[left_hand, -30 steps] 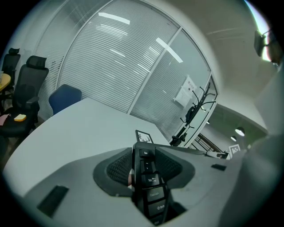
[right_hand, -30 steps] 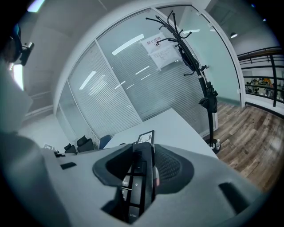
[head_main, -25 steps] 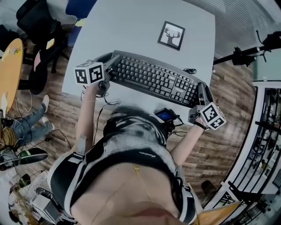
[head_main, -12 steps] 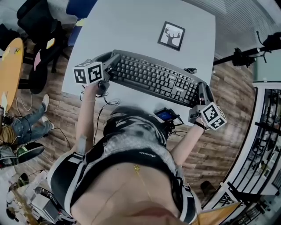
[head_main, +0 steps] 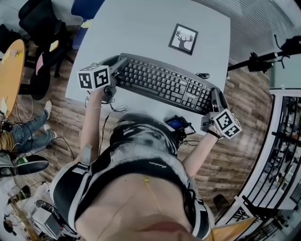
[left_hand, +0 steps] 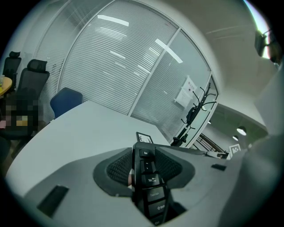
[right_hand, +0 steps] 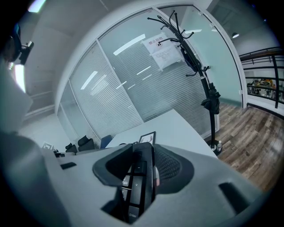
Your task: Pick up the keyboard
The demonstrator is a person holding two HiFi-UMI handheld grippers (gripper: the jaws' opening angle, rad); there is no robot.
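Note:
A black keyboard lies slantwise across the grey table, near its front edge. My left gripper is shut on the keyboard's left end and my right gripper on its right end. In the left gripper view the keyboard runs edge-on between the jaws of the left gripper, with both dark pads pressed on it. The right gripper view shows the same: the keyboard clamped in the right gripper. I cannot tell whether it rests on the table or hangs just above it.
A framed deer picture lies on the table behind the keyboard. A small black device with a lit screen and cables sits at the table's front edge. A blue chair stands at the far left corner; a coat stand stands right.
Both grippers and the keyboard have kept still. Only a person's legs on the floor at the far left have shifted a little.

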